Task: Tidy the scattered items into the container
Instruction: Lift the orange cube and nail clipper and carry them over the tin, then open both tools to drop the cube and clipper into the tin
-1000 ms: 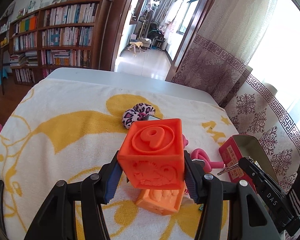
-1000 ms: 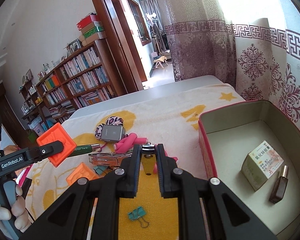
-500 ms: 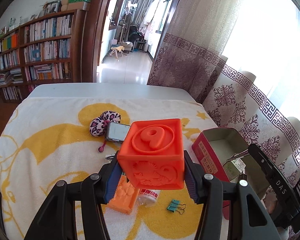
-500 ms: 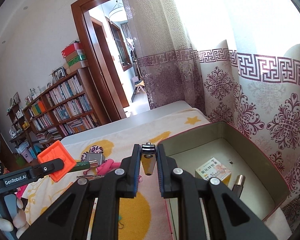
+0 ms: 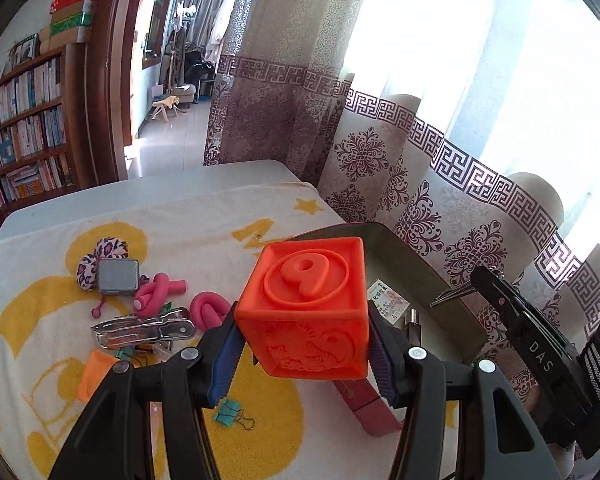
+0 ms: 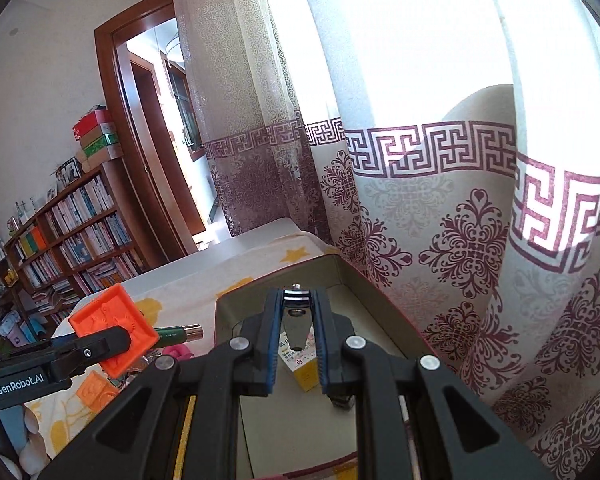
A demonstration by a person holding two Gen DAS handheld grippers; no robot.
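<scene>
My left gripper (image 5: pixel 304 340) is shut on an orange cube (image 5: pixel 308 304) embossed with a 9, held in the air by the near left wall of the red tin box (image 5: pixel 364 400). The cube also shows in the right wrist view (image 6: pixel 114 330). My right gripper (image 6: pixel 297 332) is shut on a silver nail clipper (image 6: pixel 296 322), held above the open box (image 6: pixel 384 320). A small white carton (image 6: pixel 300 364) and a dark little bottle (image 5: pixel 414 326) lie inside the box.
On the yellow-and-white towel (image 5: pixel 220 216) lie a leopard scrunchie (image 5: pixel 100 256), a grey case (image 5: pixel 118 278), pink foam rollers (image 5: pixel 160 292), a metal clip (image 5: pixel 144 330), a second orange block (image 5: pixel 96 372) and a teal binder clip (image 5: pixel 230 416). Patterned curtains (image 6: pixel 480 240) hang right behind the box.
Both grippers have swung right toward the box. The left carried the cube from over the towel to the box's edge; the right carried the clipper from the towel to above the box.
</scene>
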